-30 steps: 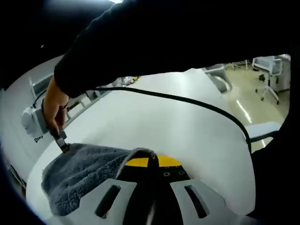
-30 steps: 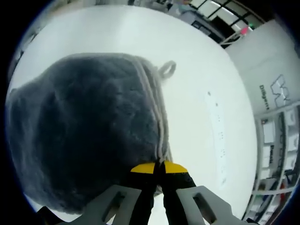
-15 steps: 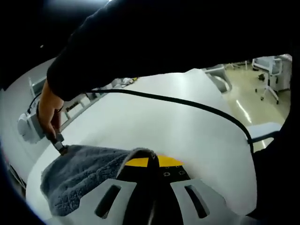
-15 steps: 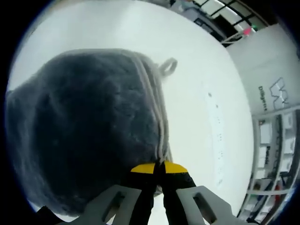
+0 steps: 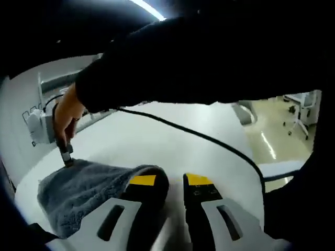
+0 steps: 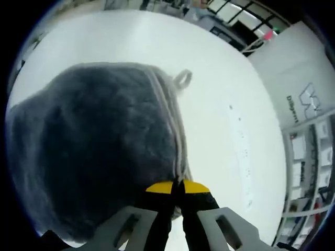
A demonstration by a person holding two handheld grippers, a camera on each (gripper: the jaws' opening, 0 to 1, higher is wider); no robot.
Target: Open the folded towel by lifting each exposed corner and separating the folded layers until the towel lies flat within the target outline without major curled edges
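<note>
We see the grey towel (image 6: pixel 94 151) folded on the white bench (image 6: pixel 225 130), its hanging loop (image 6: pixel 182 78) lying on the far side in the right gripper view. The right gripper (image 6: pixel 176 187) is clenched on the towel's layered edge, yellow-tipped fingers (image 6: pixel 196 186) pressed together. In the left gripper view, the left gripper (image 5: pixel 175 180) stands released, fingers (image 5: pixel 199 180) parted, the towel (image 5: pixel 84 191) against its left finger. A black cable (image 5: pixel 209 141) crosses the bench.
</note>
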